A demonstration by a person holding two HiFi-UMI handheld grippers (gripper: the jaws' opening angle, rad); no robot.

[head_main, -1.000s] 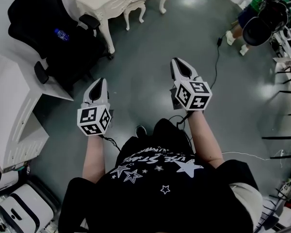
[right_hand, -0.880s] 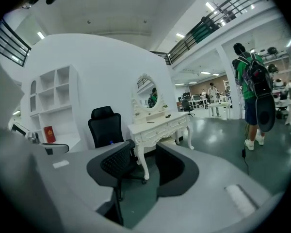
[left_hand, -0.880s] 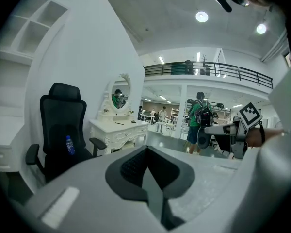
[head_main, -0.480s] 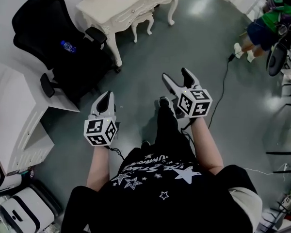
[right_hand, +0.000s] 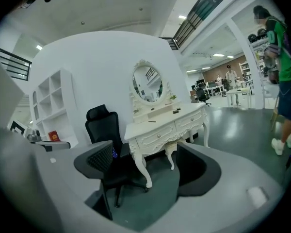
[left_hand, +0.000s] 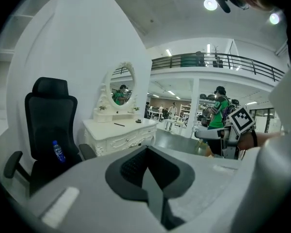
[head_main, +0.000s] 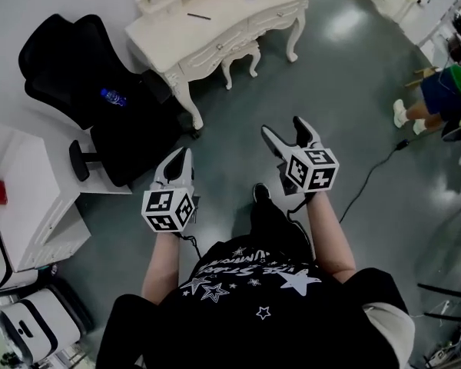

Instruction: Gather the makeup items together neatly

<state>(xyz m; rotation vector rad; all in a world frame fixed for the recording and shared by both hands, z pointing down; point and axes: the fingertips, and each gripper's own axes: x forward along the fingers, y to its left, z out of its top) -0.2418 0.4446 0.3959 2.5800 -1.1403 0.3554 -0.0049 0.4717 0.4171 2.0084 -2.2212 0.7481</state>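
Though the chair (head_main: 77, 60) flanks the dressing table (head_main: 215, 33), open floor (head_main: 346, 83) fronts it.

The place is a large open indoor hall fitted out like a lab or studio. It has a polished grey-green floor (head_main: 353, 68), a railed mezzanine (left_hand: 218, 61) under ceiling lights, and desks (right_hand: 235, 92) far back. One corner is staged as a bedroom nook, with an ornate white dressing-table worktop (head_main: 215, 25), an oval mirror (right_hand: 148, 84), a black office chair (head_main: 77, 68) and white shelving (right_hand: 51, 103). A cable (head_main: 373, 177) trails across the floor.
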